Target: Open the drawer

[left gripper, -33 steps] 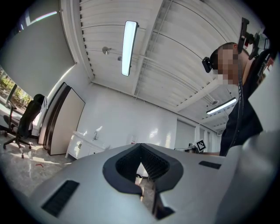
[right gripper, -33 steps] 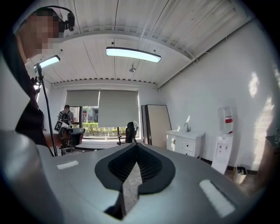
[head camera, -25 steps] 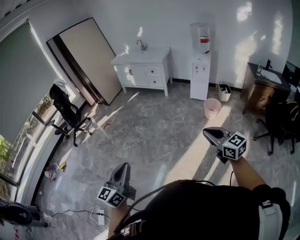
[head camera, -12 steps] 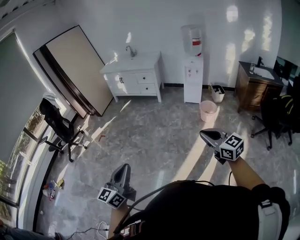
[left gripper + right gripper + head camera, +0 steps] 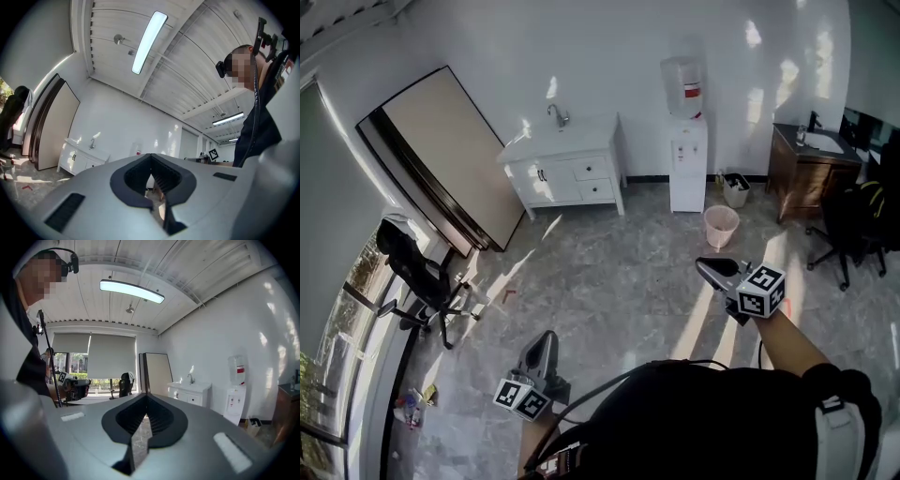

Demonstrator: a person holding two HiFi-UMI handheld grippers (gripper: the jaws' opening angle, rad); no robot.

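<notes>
Two grippers sit low in my head view, and each gripper view shows its jaws pressed together with nothing between them. The left gripper (image 5: 546,337) is near the bottom of the frame, its marker cube close to the person's dark-clothed body. The right gripper (image 5: 703,266) is held further out over the grey marbled floor (image 5: 609,281), at the end of a bare forearm. Both point roughly toward the far white wall. A white cabinet (image 5: 553,178) stands against that wall, with a faucet (image 5: 556,115) on its top. In its right half I can see an upper drawer (image 5: 589,170) and a lower drawer (image 5: 596,189), both flush with the front. Both are well apart from either gripper, with open floor in between. A water dispenser (image 5: 687,159) stands just beside the cabinet on the right, with a pink bucket (image 5: 721,226) on the floor near it. A dark wooden vanity (image 5: 799,173) stands further right. A large beige panel (image 5: 441,155) leans against the wall at the left, and a black office chair (image 5: 417,277) stands below it by the window.
</notes>
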